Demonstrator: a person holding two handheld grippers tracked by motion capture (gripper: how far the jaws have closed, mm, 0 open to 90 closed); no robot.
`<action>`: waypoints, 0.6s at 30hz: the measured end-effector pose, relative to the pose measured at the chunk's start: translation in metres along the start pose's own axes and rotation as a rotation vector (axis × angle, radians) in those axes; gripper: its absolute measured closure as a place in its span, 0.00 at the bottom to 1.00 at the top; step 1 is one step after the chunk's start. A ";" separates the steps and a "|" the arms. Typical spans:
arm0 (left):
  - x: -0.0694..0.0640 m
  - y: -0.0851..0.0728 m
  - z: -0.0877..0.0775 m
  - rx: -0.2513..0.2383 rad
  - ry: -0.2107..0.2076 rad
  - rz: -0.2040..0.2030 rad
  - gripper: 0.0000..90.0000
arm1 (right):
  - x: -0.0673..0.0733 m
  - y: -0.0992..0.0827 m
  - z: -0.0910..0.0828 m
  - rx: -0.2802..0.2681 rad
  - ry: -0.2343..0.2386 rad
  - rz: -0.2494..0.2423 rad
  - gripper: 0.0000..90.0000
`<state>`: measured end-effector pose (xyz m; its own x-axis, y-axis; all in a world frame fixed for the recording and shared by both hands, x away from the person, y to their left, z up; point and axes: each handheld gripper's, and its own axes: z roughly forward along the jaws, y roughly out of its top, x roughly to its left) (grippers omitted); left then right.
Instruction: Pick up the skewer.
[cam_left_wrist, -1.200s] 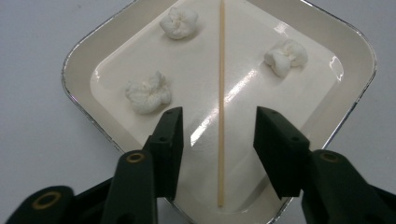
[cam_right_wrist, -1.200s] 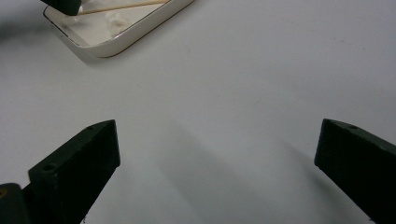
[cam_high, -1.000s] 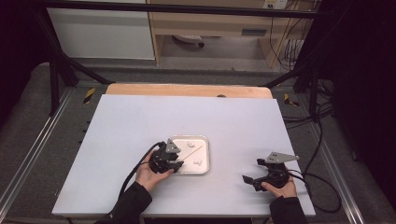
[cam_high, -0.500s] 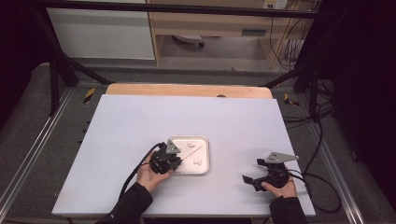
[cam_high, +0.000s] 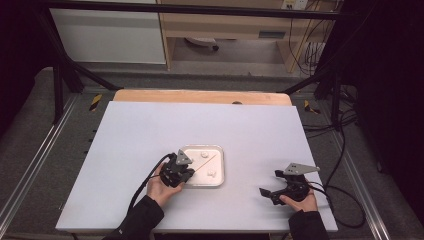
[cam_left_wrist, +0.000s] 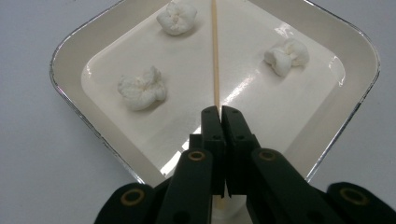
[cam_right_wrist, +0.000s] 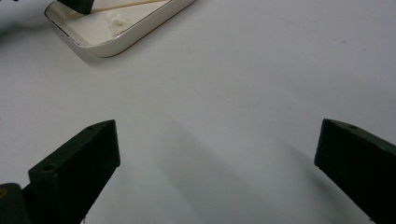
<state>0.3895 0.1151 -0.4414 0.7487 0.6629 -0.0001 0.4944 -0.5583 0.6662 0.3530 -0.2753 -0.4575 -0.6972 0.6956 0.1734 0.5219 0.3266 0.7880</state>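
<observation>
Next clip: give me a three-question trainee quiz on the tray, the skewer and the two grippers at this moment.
1. True or false: the left gripper is shut on the wooden skewer.
2. How many white marshmallow pieces lie in the tray? A) two B) three C) five
3. Fill in: the right gripper hovers over the bare table with its jaws ____.

Key
1. True. In the left gripper view the jaws are pressed together on the skewer's near end, having just been closing on it.
2. B. Three pieces, none of them on the skewer.
3. Open, with nothing between them, apart from the tray.
</observation>
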 end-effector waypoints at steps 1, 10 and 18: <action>0.000 0.000 0.000 -0.003 0.000 -0.002 0.99 | 0.000 0.000 0.000 0.001 0.000 0.003 0.01; 0.001 0.001 -0.008 -0.051 -0.010 -0.004 0.99 | 0.000 0.000 0.000 0.002 0.000 -0.001 0.01; 0.004 0.001 -0.017 -0.067 -0.022 -0.007 0.99 | 0.002 0.001 0.001 -0.003 -0.005 -0.009 0.01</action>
<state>0.3849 0.1258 -0.4283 0.7555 0.6548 -0.0207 0.4691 -0.5186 0.7148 0.3528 -0.2735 -0.4566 -0.6993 0.6958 0.1639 0.5145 0.3309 0.7911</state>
